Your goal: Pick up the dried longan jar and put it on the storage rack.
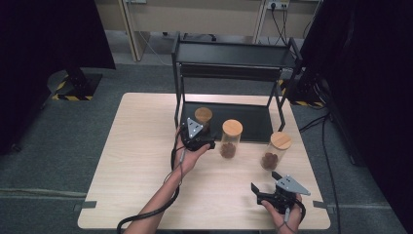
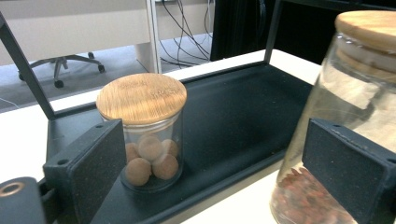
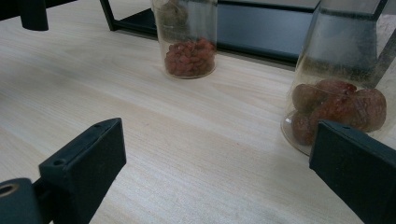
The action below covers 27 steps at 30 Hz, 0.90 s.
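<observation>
Hovering wide open, the left gripper has the short jar just ahead between its fingers, sitting on the black shelf; right gripper released too.

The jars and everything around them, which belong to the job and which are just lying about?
In the job:
short jar on the rack's bottom shelf
middle jar
right-hand jar
left gripper
right gripper

Lying about:
office chair
wall cables
</observation>
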{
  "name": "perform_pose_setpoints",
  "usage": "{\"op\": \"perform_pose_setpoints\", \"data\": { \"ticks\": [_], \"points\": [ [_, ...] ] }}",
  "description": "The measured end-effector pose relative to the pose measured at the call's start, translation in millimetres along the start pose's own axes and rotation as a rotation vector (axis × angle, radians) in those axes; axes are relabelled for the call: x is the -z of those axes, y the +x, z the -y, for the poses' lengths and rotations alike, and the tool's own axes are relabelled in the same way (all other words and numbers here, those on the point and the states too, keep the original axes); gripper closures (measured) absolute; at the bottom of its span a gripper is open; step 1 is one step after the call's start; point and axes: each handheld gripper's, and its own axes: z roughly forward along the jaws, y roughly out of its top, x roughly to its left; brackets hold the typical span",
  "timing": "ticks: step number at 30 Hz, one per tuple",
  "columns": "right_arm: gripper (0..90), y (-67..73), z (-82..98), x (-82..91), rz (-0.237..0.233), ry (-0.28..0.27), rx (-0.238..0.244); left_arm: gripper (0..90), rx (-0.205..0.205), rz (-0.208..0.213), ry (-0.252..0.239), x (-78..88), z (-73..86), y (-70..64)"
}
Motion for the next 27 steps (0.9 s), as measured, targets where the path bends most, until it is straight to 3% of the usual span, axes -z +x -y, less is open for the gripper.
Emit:
{"op": "perform_pose_setpoints", "data": {
  "ticks": [27],
  "points": [
    [4.0, 0.0, 0.1, 0.1, 0.0, -0.001, 0.0, 6.2, -0.002, 0.063, 0.004, 28.4, 19.1, -19.8]
  ]
}}
